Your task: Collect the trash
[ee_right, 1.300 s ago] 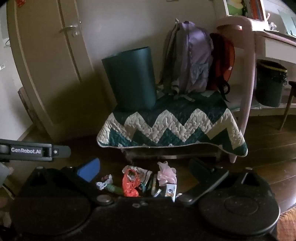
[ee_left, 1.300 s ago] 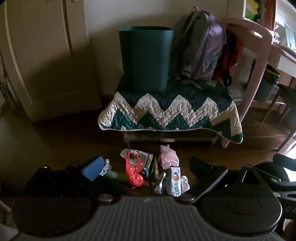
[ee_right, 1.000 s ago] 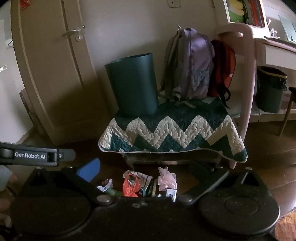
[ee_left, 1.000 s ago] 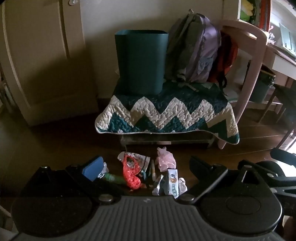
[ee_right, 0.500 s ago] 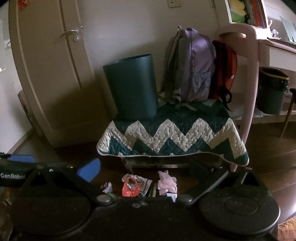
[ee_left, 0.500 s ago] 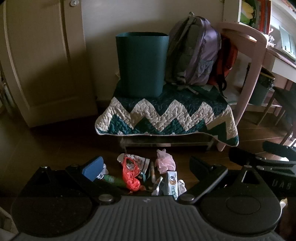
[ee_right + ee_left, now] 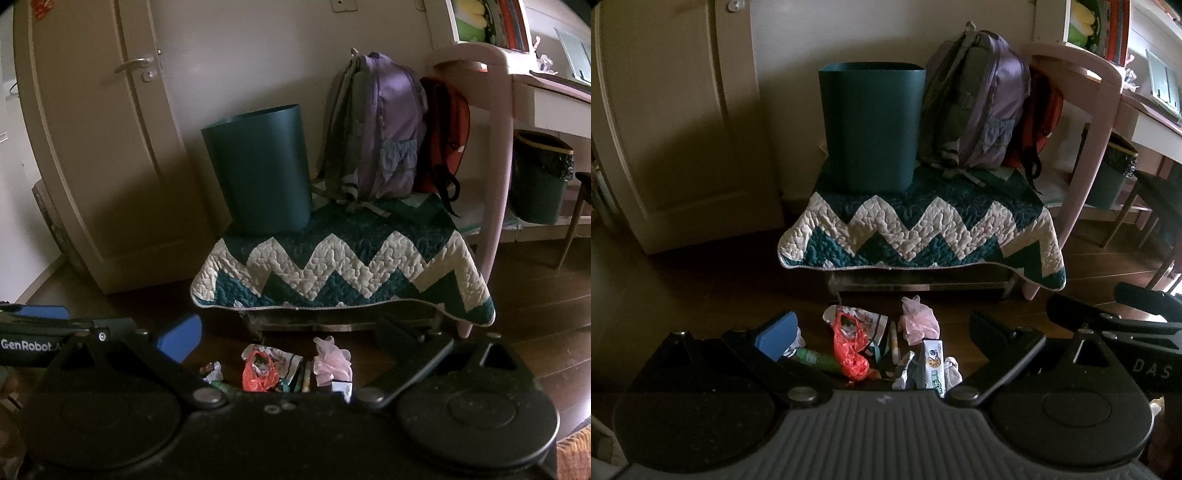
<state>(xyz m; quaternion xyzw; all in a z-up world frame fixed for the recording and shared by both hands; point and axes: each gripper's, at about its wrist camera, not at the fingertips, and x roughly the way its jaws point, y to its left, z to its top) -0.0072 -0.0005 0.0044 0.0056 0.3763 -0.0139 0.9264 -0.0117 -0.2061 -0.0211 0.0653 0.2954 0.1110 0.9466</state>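
A heap of trash lies on the dark wooden floor in front of a bench: a red plastic bag (image 7: 849,347), a pink crumpled wrapper (image 7: 919,325), a printed carton (image 7: 932,363), a green tube (image 7: 816,357) and white paper scraps. It shows in the right wrist view too, with the red bag (image 7: 258,374) and pink wrapper (image 7: 330,360). A dark teal bin (image 7: 871,125) stands on the bench's zigzag quilt (image 7: 919,229). My left gripper (image 7: 882,332) is open and empty above the heap. My right gripper (image 7: 291,339) is open and empty, farther back from the heap.
A purple backpack (image 7: 975,103) and a red bag (image 7: 1041,114) lean on the bench beside the bin. A pink chair (image 7: 1086,129), a desk and a second lined bin (image 7: 539,177) are to the right. A cream door (image 7: 103,147) is to the left.
Both grippers have pulled back and risen slightly, so the heap sits lower in view. The two grippers have come closer together side by side. Jaws stayed open.
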